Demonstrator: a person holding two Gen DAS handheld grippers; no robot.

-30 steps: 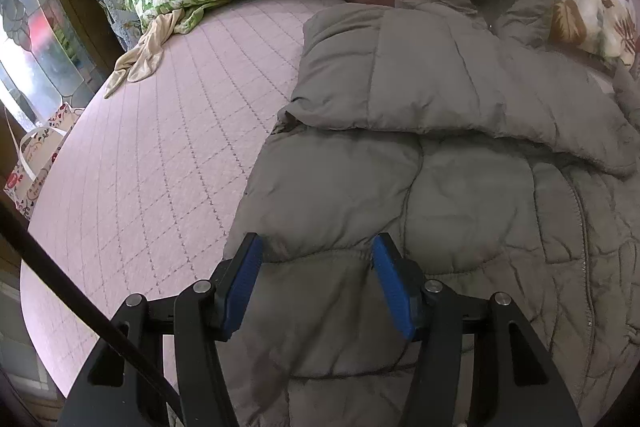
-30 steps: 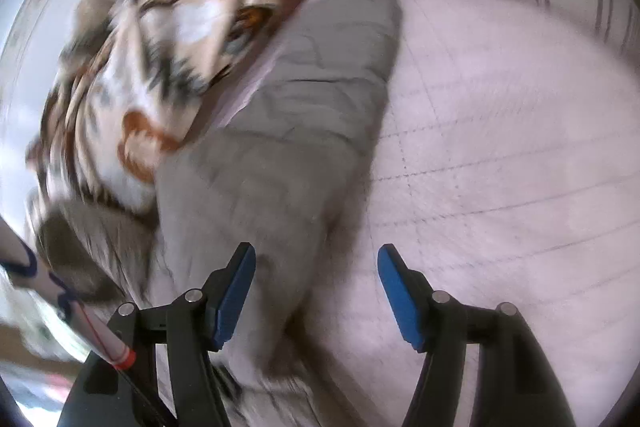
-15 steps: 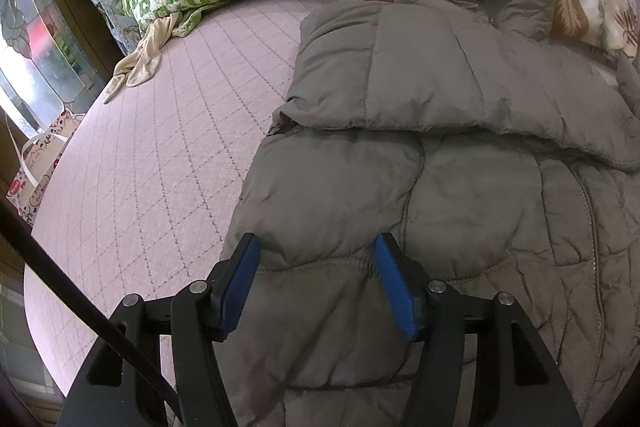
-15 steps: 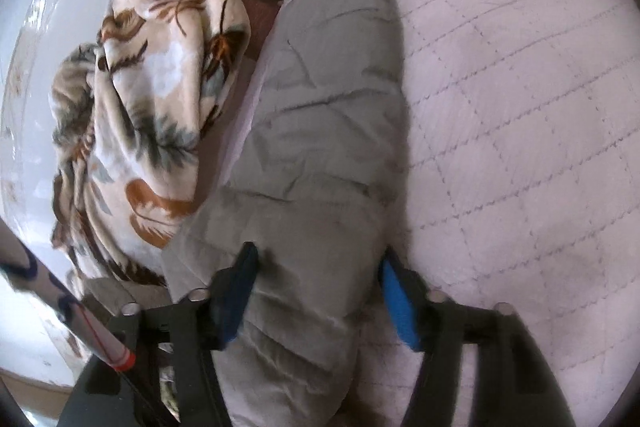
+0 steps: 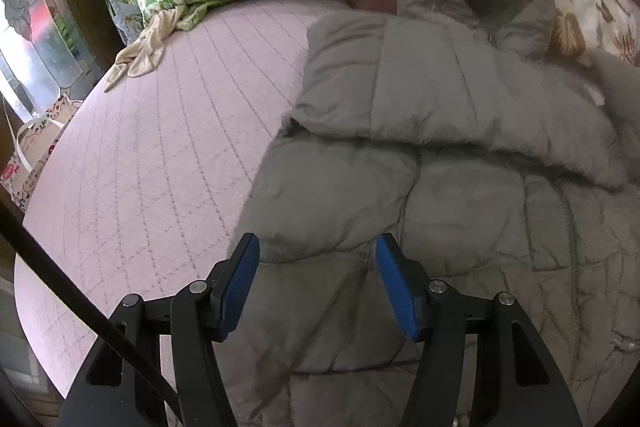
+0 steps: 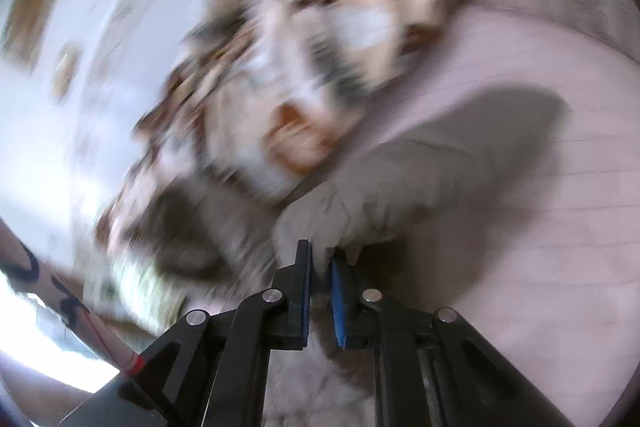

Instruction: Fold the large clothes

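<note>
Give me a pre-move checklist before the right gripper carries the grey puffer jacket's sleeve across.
1. Right gripper on the sleeve of the grey quilted puffer jacket: ok, jaws closing with fabric pinched between them.
2. Sleeve end clear of the pink quilted bedspread: cannot tell, view blurred.
3. Left gripper pinning the jacket body: not ok, jaws open, pads not pressing.
4. Other sleeve already folded across the body: ok.
5. Leaf-print blanket clear of the path: cannot tell.
</note>
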